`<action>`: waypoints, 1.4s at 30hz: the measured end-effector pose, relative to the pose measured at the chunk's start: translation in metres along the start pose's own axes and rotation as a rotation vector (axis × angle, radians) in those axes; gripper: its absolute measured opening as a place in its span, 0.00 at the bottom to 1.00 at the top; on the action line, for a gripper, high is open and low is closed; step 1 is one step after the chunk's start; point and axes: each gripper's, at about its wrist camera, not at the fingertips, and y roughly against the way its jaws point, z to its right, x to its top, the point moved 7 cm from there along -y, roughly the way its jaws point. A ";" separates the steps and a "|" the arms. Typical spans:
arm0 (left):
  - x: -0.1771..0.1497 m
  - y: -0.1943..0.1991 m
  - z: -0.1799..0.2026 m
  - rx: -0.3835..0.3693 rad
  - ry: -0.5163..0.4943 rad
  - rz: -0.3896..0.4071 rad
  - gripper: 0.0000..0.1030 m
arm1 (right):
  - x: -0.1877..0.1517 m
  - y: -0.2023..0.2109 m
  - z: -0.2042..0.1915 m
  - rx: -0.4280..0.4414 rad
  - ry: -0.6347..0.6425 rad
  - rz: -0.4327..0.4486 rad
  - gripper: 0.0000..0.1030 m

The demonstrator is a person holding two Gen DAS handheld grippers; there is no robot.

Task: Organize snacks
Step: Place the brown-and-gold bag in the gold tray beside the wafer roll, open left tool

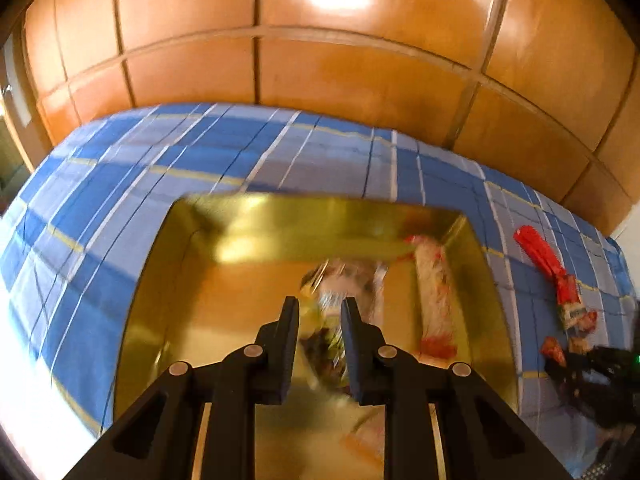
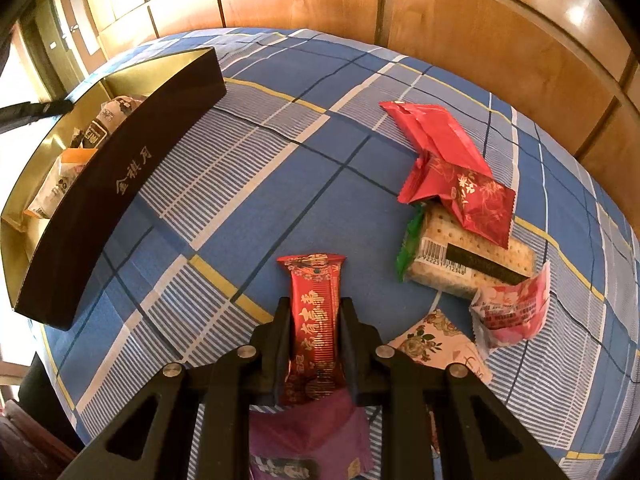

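Note:
My left gripper (image 1: 319, 308) hangs over the open gold-lined box (image 1: 160, 280), shut on a blurred yellow and dark snack packet (image 1: 322, 344). A white and red packet (image 1: 436, 292) and a silvery one (image 1: 352, 280) lie inside the box. My right gripper (image 2: 314, 308) is shut on a red bar wrapper with gold characters (image 2: 316, 320), low over the blue checked cloth (image 2: 260, 184). From the right wrist view the box (image 2: 120, 176) stands at the left, dark brown outside, with several packets in it.
Loose snacks lie right of the right gripper: red packets (image 2: 440, 140), a cracker pack (image 2: 460, 256), a pink and white packet (image 2: 512, 308) and a floral one (image 2: 432, 340). A purple packet (image 2: 308, 428) sits under the gripper. Wooden panelling (image 2: 480, 40) stands behind.

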 end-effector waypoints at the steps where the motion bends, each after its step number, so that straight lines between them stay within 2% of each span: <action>1: -0.006 0.003 -0.004 -0.007 0.008 -0.007 0.21 | 0.000 0.000 0.001 0.000 -0.003 0.001 0.22; 8: -0.037 -0.006 -0.009 -0.055 0.052 -0.086 0.26 | 0.000 0.000 0.000 -0.005 -0.010 0.003 0.22; 10: -0.037 -0.016 -0.002 -0.088 0.058 -0.107 0.26 | 0.001 -0.001 -0.001 -0.010 -0.011 0.002 0.22; 14: -0.031 -0.040 0.013 -0.097 0.061 -0.149 0.25 | 0.001 -0.001 -0.003 -0.018 -0.007 0.004 0.22; 18: -0.016 -0.052 0.031 -0.113 0.044 -0.149 0.25 | 0.001 -0.002 -0.006 -0.027 0.001 0.005 0.22; 25: -0.002 -0.037 0.041 -0.101 0.043 -0.104 0.25 | 0.002 -0.001 -0.006 -0.032 0.004 0.003 0.22; 27: -0.003 -0.025 0.037 -0.064 0.046 -0.071 0.26 | 0.002 0.000 -0.006 -0.035 0.007 0.004 0.22; 33: -0.017 0.018 0.030 0.043 0.038 0.041 0.29 | 0.001 0.000 -0.007 -0.045 0.007 0.010 0.21; 42: -0.043 0.052 0.032 0.070 0.039 0.107 0.31 | -0.001 0.002 -0.010 -0.069 0.002 0.021 0.21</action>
